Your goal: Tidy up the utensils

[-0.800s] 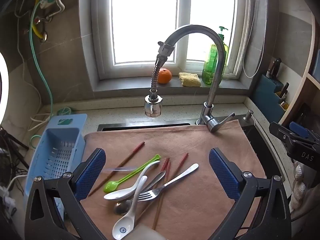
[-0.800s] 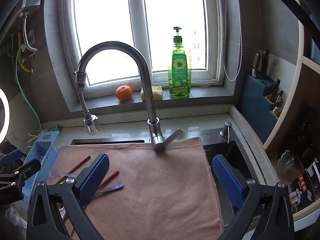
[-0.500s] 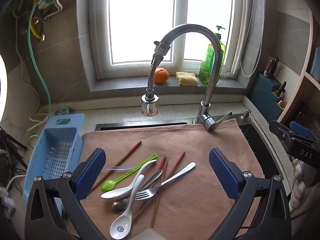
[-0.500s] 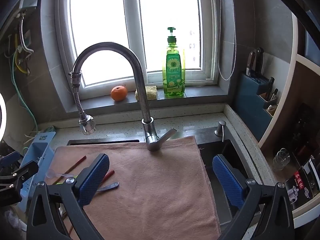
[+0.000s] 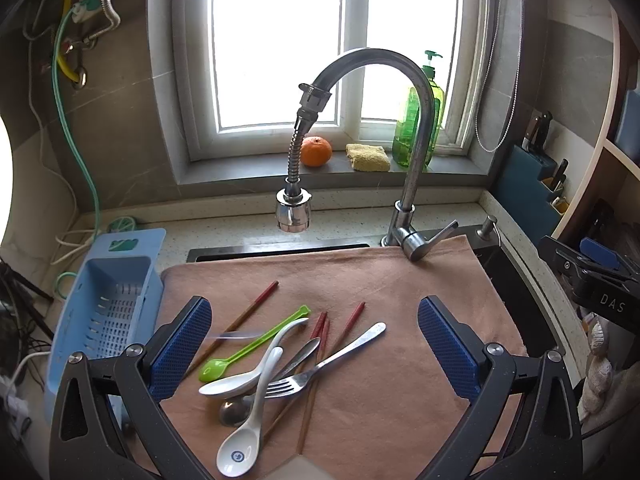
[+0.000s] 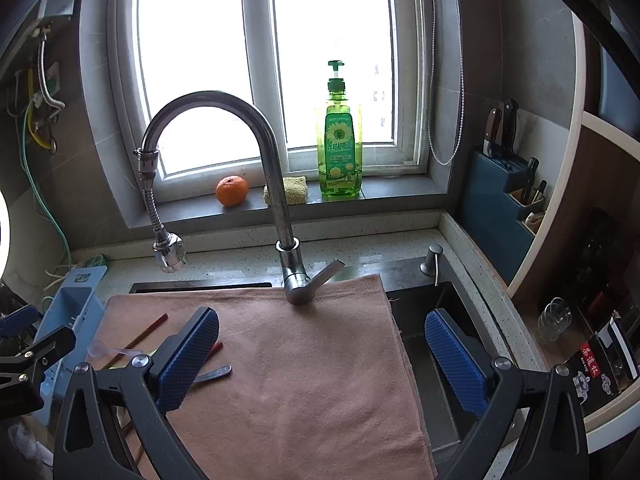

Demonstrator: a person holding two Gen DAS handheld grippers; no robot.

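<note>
A pile of utensils lies on a pink towel (image 5: pixel 400 288) over the sink: a green plastic spoon (image 5: pixel 256 346), two white ceramic spoons (image 5: pixel 248 412), a metal fork (image 5: pixel 328 362), a metal spoon (image 5: pixel 236 406), several red-tipped chopsticks (image 5: pixel 256 304) and a clear plastic spoon (image 5: pixel 236 335). My left gripper (image 5: pixel 314 346) is open and empty, hovering over the pile. My right gripper (image 6: pixel 322 354) is open and empty over the bare right part of the towel (image 6: pixel 304 360); chopsticks (image 6: pixel 148 330) and the fork handle (image 6: pixel 212 374) show at its left.
A blue slotted drainer basket (image 5: pixel 108 304) stands left of the towel. A tall faucet (image 5: pixel 416 140) with a hanging spray head (image 5: pixel 294 210) rises behind. The open sink basin (image 6: pixel 440 312) lies right of the towel. An orange, sponge and soap bottle (image 6: pixel 340 140) sit on the sill; a knife block (image 6: pixel 500 200) at right.
Both grippers have shifted slightly, so the scene slid a little in each view. Both stay open and empty; no utensil has moved.
</note>
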